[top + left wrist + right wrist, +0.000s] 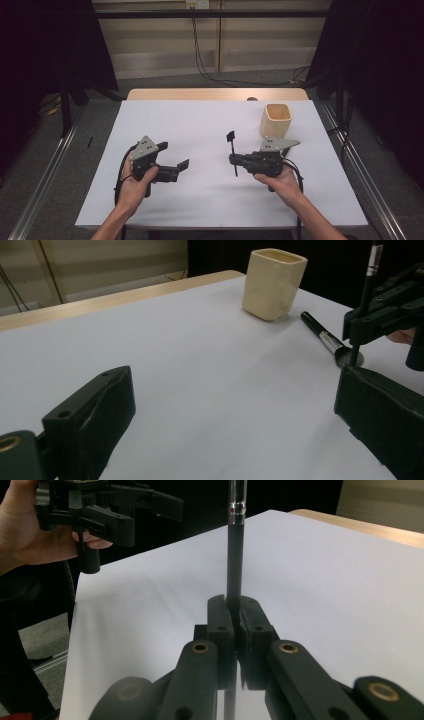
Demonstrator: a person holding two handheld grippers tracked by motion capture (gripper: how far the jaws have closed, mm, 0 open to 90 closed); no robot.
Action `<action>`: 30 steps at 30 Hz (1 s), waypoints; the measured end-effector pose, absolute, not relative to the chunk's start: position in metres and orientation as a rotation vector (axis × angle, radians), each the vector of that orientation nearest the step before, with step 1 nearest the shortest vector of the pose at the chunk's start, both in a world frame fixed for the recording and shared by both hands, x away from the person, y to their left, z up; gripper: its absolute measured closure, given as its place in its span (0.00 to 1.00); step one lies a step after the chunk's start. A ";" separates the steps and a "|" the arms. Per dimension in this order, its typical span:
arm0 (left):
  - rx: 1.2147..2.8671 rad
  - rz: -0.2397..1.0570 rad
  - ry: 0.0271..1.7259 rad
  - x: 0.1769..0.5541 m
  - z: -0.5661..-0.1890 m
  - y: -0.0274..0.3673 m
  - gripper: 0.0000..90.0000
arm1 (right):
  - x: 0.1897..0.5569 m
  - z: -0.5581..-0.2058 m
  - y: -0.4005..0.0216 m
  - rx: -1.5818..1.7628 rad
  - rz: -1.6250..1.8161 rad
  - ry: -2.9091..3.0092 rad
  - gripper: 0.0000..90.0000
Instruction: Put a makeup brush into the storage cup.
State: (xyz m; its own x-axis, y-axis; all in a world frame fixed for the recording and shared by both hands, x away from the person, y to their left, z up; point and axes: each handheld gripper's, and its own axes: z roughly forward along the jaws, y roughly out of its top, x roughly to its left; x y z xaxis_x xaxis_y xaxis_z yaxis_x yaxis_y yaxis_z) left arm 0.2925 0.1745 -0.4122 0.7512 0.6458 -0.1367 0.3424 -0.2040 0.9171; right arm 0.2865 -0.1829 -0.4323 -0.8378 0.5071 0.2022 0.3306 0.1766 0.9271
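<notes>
High view: right gripper (234, 161) has its jaws clenched on a slim black makeup brush with a silver ferrule (232, 150), gripped partway along the handle; the brush head stands beyond the jaws, the handle end trails below them. Right gripper view: the brush shaft (234, 560) rises straight up from between the pressed pads. Left gripper (175, 156) is released, jaws wide, nothing between them. A cream square ceramic cup (276, 120) stands upright just beyond the right gripper. All over the white table (200, 125).
</notes>
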 end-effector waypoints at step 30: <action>1.689 0.456 0.863 0.261 -0.433 0.238 0.04 | 0.293 -0.413 -0.230 0.913 1.724 2.116 0.95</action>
State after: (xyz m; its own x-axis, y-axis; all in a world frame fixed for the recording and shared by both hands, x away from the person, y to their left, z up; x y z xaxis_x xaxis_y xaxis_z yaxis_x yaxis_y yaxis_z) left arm 0.2608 0.2382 -0.4331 0.6565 0.7424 -0.1334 0.3078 -0.1023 0.9459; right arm 0.2928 -0.2304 -0.4132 -0.7677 0.6146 0.1816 0.3021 0.0972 0.9483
